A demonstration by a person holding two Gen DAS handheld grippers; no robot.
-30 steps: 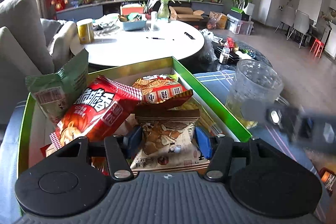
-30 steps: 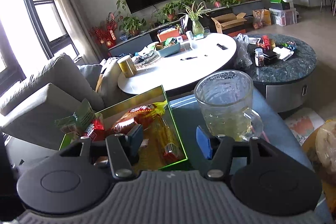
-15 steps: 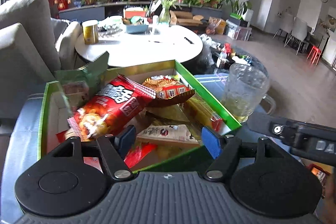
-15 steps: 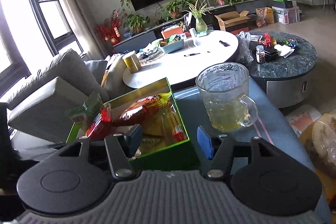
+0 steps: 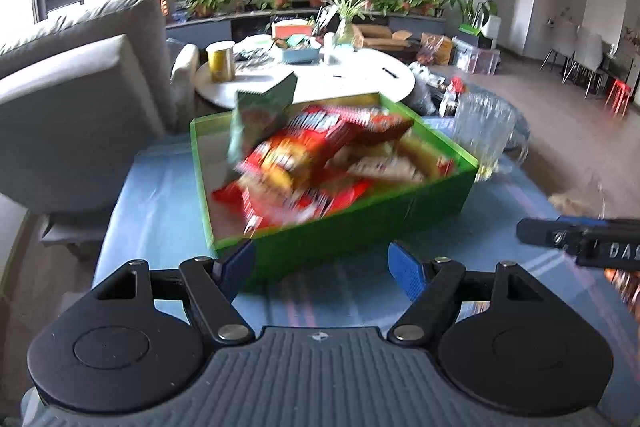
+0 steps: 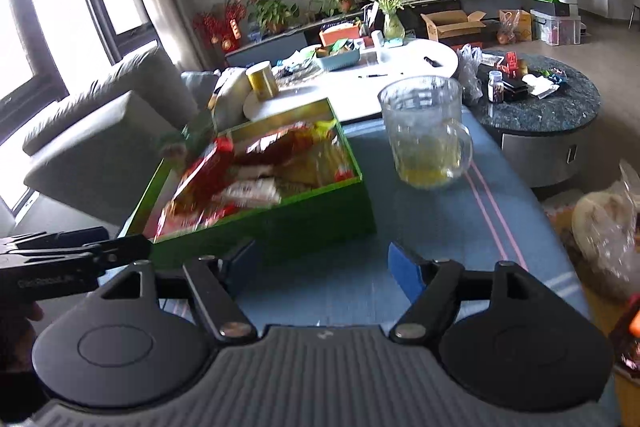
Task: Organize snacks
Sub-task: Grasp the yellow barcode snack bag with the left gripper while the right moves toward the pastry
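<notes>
Both empty grippers have withdrawn from the snack box point(image 5: 360, 223).

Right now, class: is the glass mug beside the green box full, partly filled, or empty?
Partly filled. The glass mug stands upright on the blue cloth, with yellowish liquid only in its lower part; the upper glass looks clear.

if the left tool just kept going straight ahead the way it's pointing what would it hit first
Most likely the near wall of the green box. The left tool is open and empty, and that wall sits directly ahead between its fingers. If it rides slightly higher, it would meet the snack packets piled inside; height is hard to judge.
</notes>
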